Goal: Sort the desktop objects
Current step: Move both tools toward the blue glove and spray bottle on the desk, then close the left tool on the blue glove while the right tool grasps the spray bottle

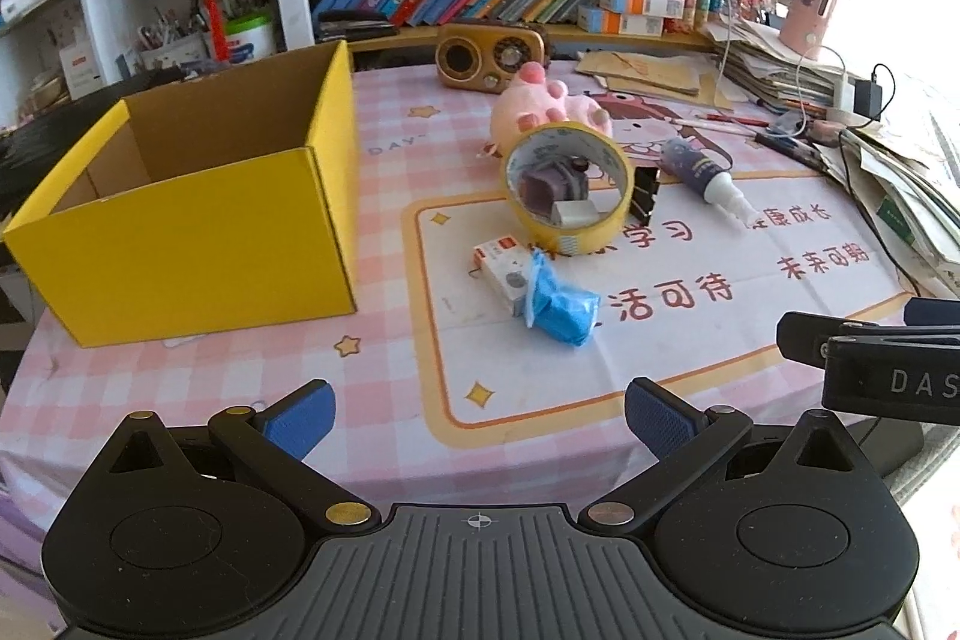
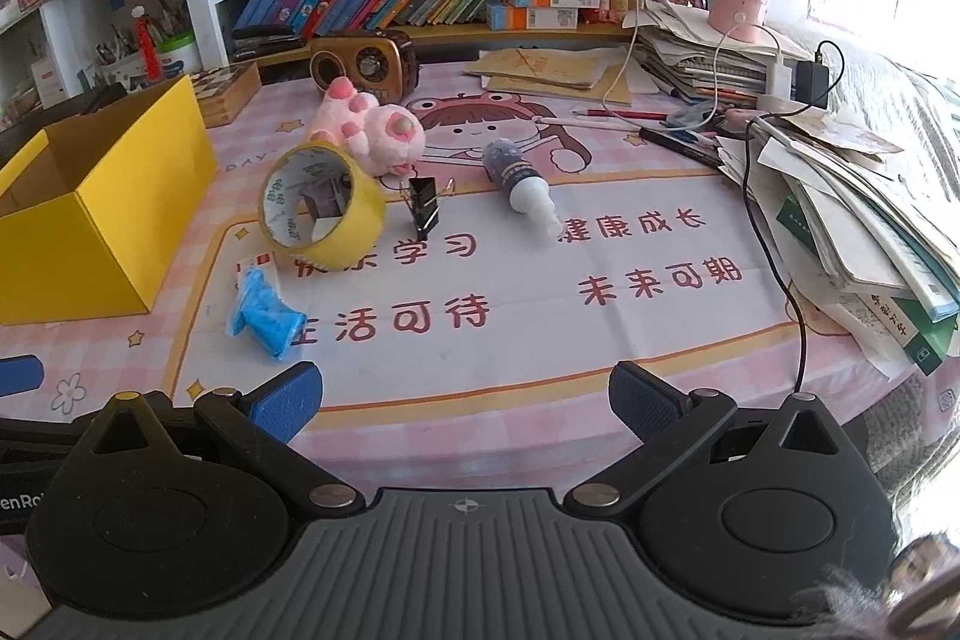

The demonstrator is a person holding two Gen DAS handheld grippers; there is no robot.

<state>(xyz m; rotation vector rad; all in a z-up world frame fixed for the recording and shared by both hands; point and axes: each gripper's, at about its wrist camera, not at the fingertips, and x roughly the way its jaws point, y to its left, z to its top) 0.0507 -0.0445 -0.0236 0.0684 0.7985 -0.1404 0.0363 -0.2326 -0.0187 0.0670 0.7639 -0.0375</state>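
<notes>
Both tongs, left [image 1: 480, 418] and right [image 2: 465, 403], gaped wide, empty, over tabletop [image 2: 540, 340]. One tape [image 2: 321, 214], one clip [image 2: 425, 208], one bottle [image 2: 522, 187], one box [image 1: 198, 214].

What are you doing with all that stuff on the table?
A person holds two grippers over the desk to tidy it. The left gripper and right gripper both have their jaws open and hold nothing. The yellow box looks empty as far as can be seen. Waiting on the mat: a tape roll, pink plush toy, black binder clip, small bottle and crumpled blue bag.
</notes>
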